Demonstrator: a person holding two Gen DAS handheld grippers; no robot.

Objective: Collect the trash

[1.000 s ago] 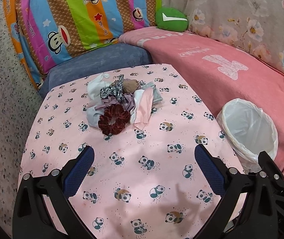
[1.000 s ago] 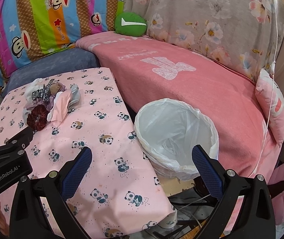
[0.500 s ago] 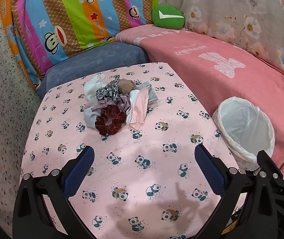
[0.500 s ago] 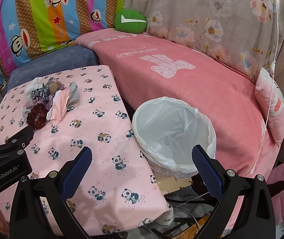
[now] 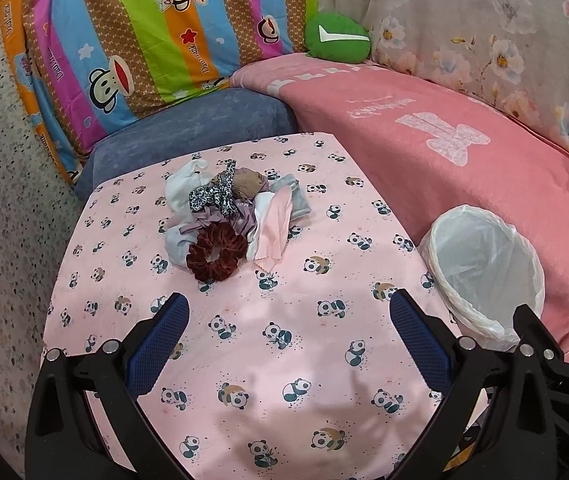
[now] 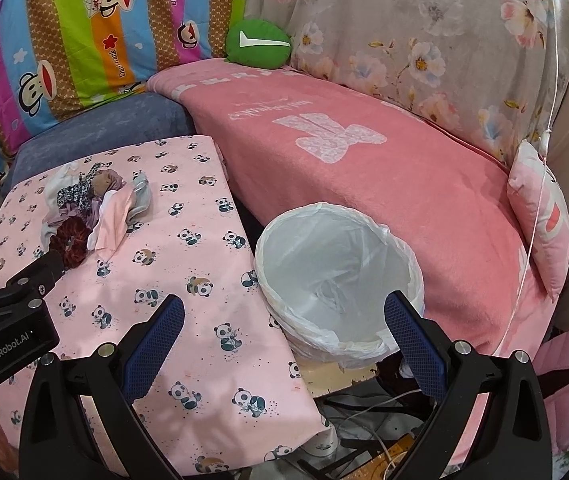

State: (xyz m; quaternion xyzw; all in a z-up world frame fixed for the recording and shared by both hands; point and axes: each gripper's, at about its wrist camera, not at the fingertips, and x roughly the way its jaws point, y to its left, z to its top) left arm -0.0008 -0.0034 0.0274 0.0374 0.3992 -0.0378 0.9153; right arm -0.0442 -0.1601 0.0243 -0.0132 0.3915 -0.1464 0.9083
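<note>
A pile of cloth scraps and hair ties [image 5: 228, 208] lies on the far half of the panda-print table [image 5: 284, 360], with a dark red scrunchie [image 5: 216, 257] at its near edge. The pile also shows in the right wrist view [image 6: 96, 208]. A white-lined trash bin [image 5: 484, 272] stands right of the table; it fills the middle of the right wrist view [image 6: 336, 280]. My left gripper [image 5: 288, 332] is open and empty above the table, short of the pile. My right gripper [image 6: 284, 332] is open and empty above the bin's near left rim.
A pink-covered sofa [image 6: 364, 160] runs behind the bin, with a green cushion [image 5: 336, 40] and a striped monkey-print cushion [image 5: 144, 40] at the back. A blue cushion [image 5: 188, 128] lies beyond the table. Cables lie on the floor [image 6: 364, 420] under the bin.
Both grippers have pulled back and up a little, so the pile and bin look slightly smaller and farther. Both stay open and empty.
</note>
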